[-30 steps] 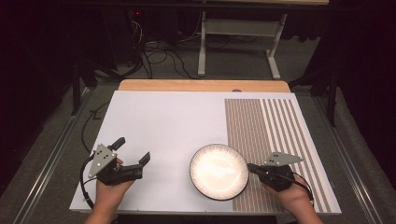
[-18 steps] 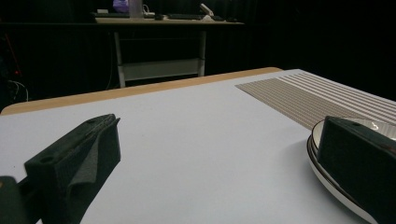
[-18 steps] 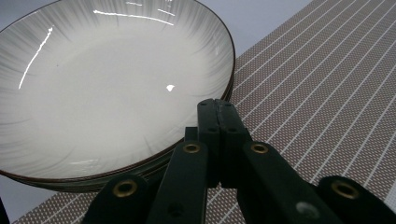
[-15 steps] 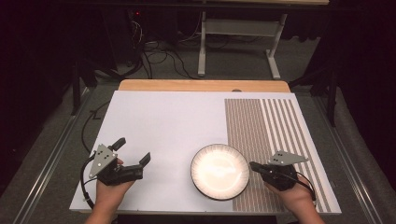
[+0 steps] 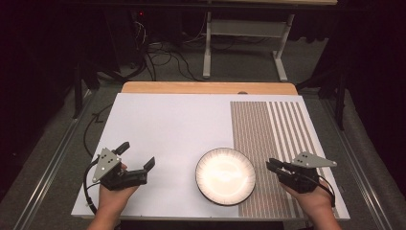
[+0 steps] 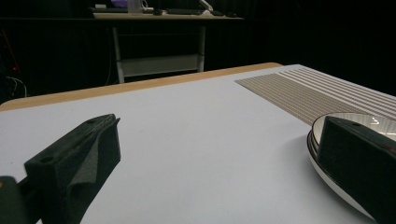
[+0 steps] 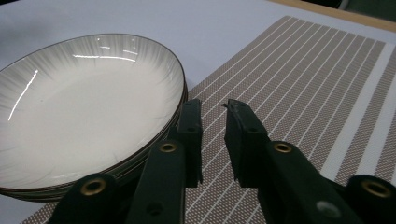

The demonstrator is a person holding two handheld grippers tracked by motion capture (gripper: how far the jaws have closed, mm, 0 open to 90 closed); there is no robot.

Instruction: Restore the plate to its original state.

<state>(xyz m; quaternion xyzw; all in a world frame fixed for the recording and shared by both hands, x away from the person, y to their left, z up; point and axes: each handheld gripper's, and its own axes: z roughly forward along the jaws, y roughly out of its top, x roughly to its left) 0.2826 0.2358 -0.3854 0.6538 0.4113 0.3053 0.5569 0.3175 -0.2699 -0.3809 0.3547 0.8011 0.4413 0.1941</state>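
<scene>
White plates [image 5: 225,175] are sitting stacked; right gripper [image 7: 212,109], jaws just parting, empty, risks nudging them; left gripper [image 5: 135,160] is gaping wide.

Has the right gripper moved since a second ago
Yes. The right gripper has drawn back rightward from the plate, out over the striped mat. Its jaws have just been opening, with nothing between them.

Room dark all round, light falling from overhead onto worktop [image 5: 167,129] alone, white surface bright and even. Glare washes out centre of plate [image 5: 225,176] in high view; thin bright streaks on its rim in right gripper view. Shadows soft and short. Near jaws in both gripper views blurred, almost black. Background furniture dim, grainy
</scene>
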